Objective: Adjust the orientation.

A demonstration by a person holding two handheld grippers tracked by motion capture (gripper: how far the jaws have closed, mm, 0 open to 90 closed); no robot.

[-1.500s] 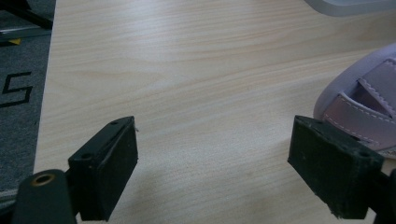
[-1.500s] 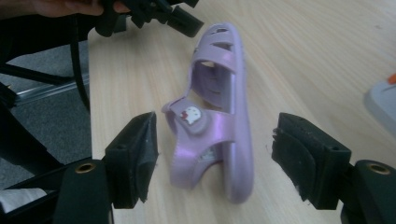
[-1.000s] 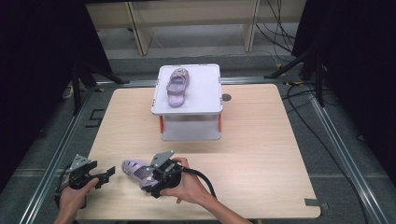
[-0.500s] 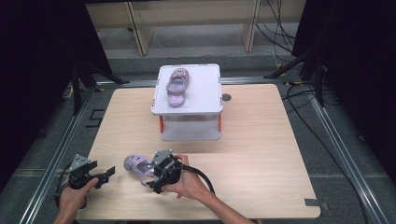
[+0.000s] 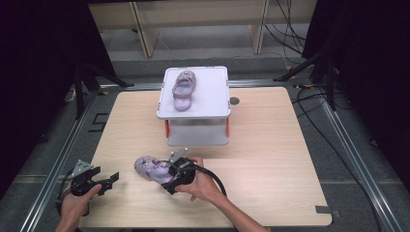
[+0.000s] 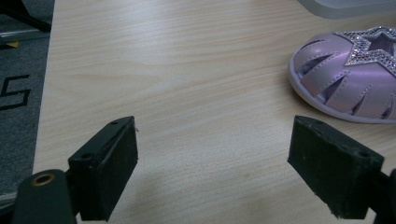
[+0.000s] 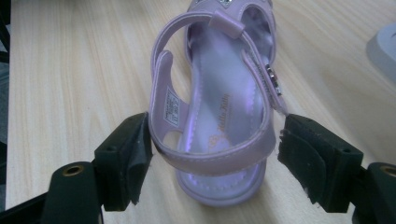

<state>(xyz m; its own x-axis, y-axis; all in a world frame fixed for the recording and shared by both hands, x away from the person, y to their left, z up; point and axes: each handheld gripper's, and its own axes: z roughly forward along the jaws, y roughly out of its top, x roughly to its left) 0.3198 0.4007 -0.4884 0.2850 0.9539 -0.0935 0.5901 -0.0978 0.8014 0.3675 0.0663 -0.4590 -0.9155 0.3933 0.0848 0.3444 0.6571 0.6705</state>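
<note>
A purple sandal (image 5: 151,170) with a glittery star on its toe lies on the wooden table (image 5: 270,145) near the front. My right gripper (image 5: 165,175) is shut on its heel. In the right gripper view the two jaws press the heel strap of the sandal (image 7: 219,116) from both sides. My left gripper (image 5: 111,180) is open at the front left, a short way left of the sandal's toe (image 6: 348,79), with bare table between its jaws. A second purple sandal (image 5: 182,89) rests on top of a white stand (image 5: 212,96).
The white stand has orange legs and stands at the middle back of the table. A dark round hole (image 5: 234,101) sits in the tabletop right of it. Metal rails frame the table, with cables and shelving behind.
My right gripper and the sandal in it have shifted slightly to the right and away from the front edge. The left gripper has stayed put.
</note>
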